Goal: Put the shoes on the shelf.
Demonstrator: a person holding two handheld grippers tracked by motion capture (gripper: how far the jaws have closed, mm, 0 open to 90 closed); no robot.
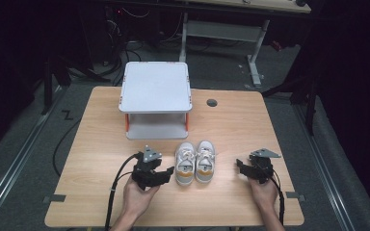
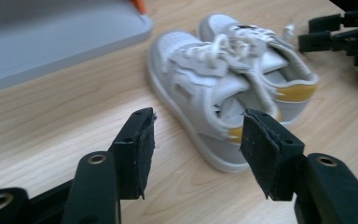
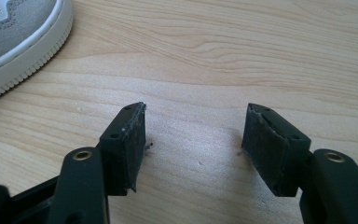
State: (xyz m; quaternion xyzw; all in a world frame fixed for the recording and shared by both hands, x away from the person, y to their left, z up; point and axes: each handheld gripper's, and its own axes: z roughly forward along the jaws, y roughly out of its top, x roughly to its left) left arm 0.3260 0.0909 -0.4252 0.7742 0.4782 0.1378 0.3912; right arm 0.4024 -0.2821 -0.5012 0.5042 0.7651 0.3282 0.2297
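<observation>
A wooden counter (image 1: pixel 101 144) carries everything here. At its far middle stands a grey two-tier stand (image 1: pixel 156 87) with orange corner pieces, its lower shelf facing the person. Just in front of the stand, near the counter's middle, a pair of small white sneakers (image 1: pixel 195 162) with yellow heel patches sits side by side, touching, toes toward the stand. The left gripper (image 1: pixel 169 171) is just beside the left shoe's heel, its fingers (image 2: pixel 137 149) parted with nothing between them. The right gripper (image 1: pixel 239 166) lies near the right shoe, apart from it, fingers (image 3: pixel 126 144) spread wide over bare wood.
</observation>
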